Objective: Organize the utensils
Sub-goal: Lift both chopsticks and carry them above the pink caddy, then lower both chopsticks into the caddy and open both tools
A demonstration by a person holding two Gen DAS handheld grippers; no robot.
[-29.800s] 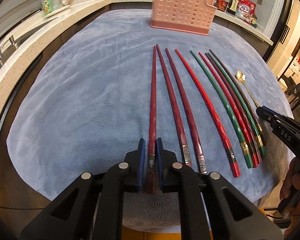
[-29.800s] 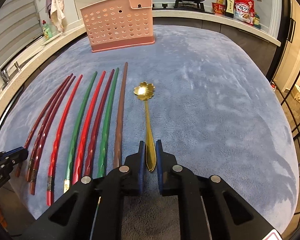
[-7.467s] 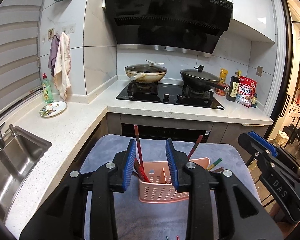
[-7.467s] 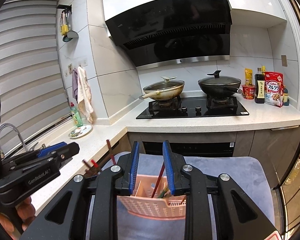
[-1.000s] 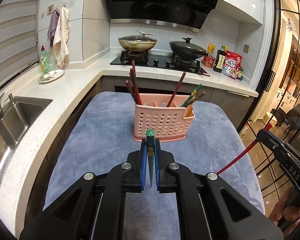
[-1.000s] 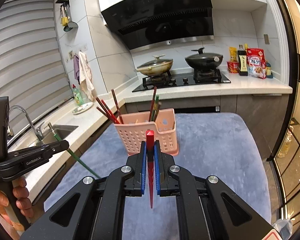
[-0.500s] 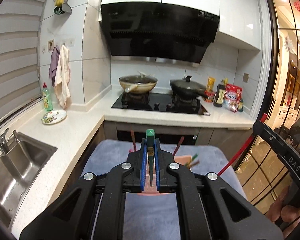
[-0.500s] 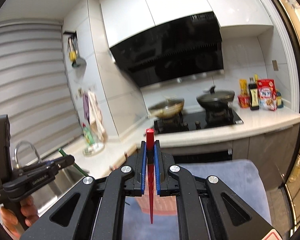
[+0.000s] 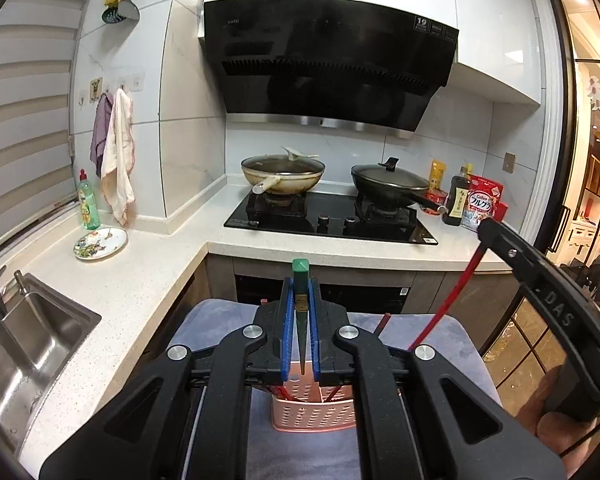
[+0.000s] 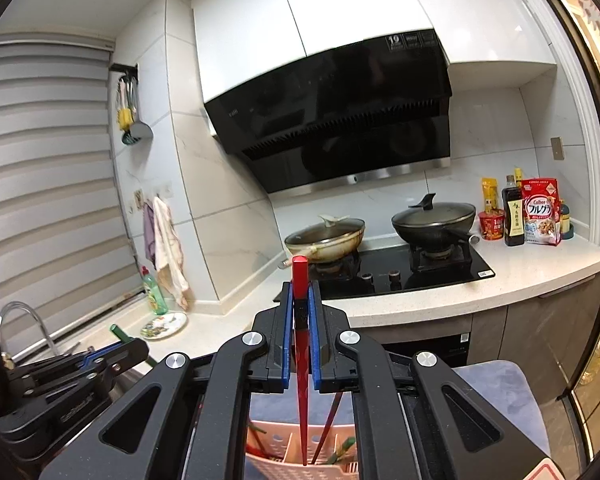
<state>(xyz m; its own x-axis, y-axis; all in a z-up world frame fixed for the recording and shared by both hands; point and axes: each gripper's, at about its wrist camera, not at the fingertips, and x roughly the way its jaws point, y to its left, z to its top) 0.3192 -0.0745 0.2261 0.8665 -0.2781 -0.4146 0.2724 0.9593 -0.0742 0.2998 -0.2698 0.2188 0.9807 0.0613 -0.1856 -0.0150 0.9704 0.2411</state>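
Chopsticks are clamped upright in both units: my left gripper [image 9: 300, 320] is closed on a green chopstick [image 9: 300, 300], my right gripper [image 10: 300, 328] on a red chopstick [image 10: 300, 320]. Both tips hang above the pink basket [image 9: 314, 416], which holds further chopsticks on the grey-covered tabletop [image 9: 440, 336].

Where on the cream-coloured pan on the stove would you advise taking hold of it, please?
Take the cream pan by its handle, coming from the front left. The handle sticks out towards the counter edge on that side, clear of the black wok to its right, while the lidded bowl is too wide for a claw.
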